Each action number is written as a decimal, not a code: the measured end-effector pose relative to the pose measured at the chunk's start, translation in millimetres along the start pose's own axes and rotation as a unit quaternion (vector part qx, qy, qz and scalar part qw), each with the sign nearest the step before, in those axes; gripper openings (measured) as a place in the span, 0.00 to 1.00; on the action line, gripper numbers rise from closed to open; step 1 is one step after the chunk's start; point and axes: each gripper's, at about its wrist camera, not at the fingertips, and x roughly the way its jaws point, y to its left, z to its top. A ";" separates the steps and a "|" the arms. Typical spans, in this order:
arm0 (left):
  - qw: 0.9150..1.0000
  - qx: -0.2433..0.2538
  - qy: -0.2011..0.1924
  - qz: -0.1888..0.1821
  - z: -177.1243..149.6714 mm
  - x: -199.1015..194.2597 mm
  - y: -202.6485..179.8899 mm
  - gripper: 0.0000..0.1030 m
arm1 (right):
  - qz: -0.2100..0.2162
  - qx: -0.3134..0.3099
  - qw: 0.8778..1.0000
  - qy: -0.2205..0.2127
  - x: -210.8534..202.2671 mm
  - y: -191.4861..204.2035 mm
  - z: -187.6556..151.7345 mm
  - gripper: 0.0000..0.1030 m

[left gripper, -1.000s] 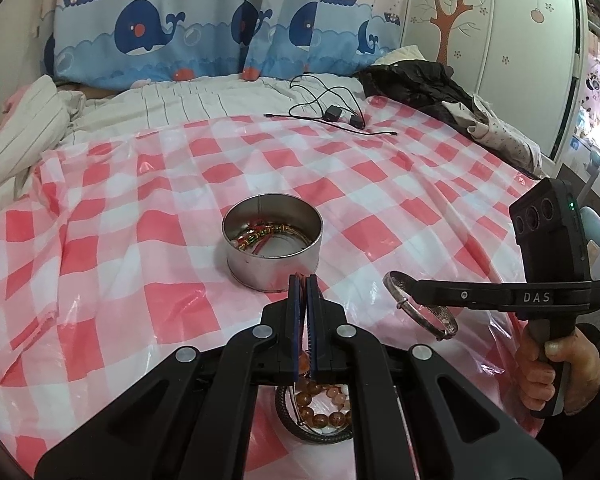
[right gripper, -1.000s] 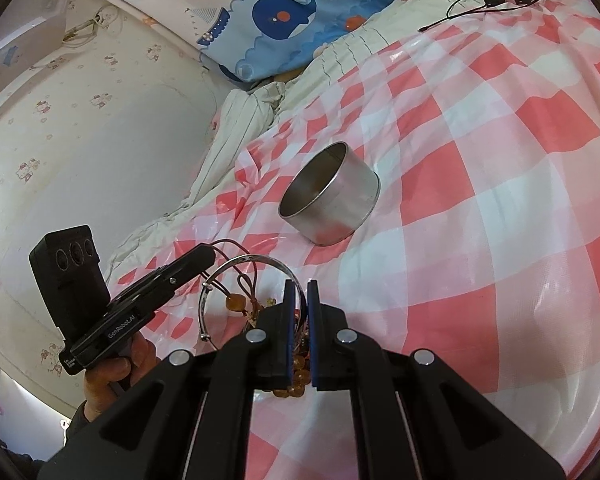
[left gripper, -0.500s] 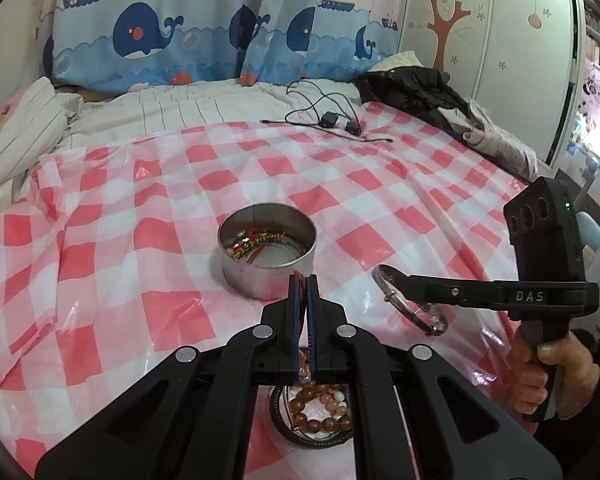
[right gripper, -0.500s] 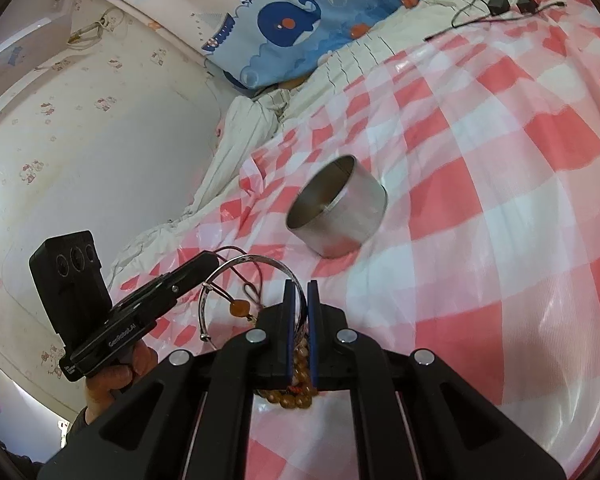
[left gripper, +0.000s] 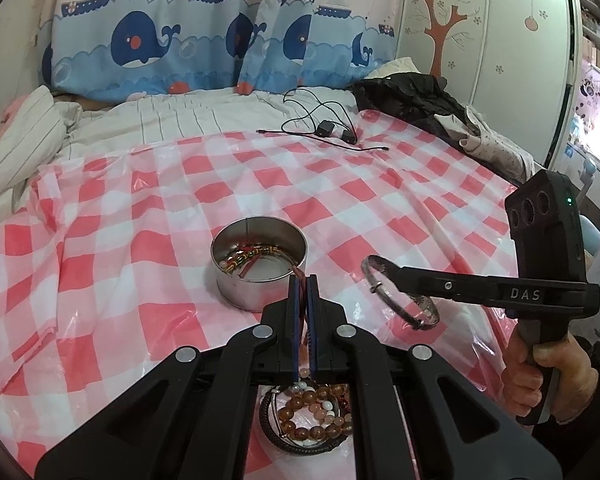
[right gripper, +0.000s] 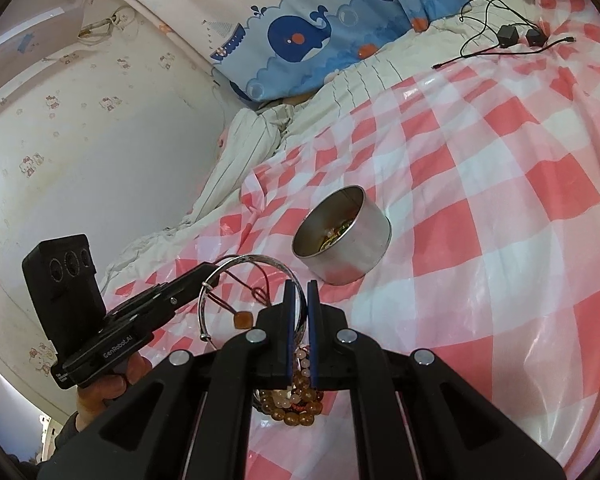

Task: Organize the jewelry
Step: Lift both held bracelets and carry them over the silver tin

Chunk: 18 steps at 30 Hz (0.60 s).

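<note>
While some pieces already lay in the tin (left gripper: 259, 276), the clenched right gripper (left gripper: 384, 270) held a silver bangle (left gripper: 404, 300), the left gripper (left gripper: 304, 280) a red cord (right gripper: 240, 286); beaded bracelets (left gripper: 312, 412) remained nearby.

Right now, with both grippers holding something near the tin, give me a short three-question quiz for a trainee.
1. True or false: the tin is empty.
2. What does the right gripper hold? A) a bead bracelet B) a silver bangle C) a black cable
3. Which gripper pinches the red cord with the amber bead?

Key:
1. False; bracelets lie inside it.
2. B.
3. The left gripper.
</note>
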 end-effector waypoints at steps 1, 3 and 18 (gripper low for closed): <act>1.000 0.003 0.000 0.002 -0.4 0.3 -1.8 0.03 | -0.001 0.000 1.000 0.001 0.9 -0.2 -0.2 0.06; 1.000 0.007 0.001 0.004 -1.0 0.3 -3.6 0.03 | -0.002 -0.001 1.000 0.003 2.4 -0.8 -0.8 0.06; 1.000 0.013 0.003 0.008 -2.6 2.4 -6.6 0.03 | -0.011 -0.001 1.000 0.009 8.3 -3.7 -1.9 0.06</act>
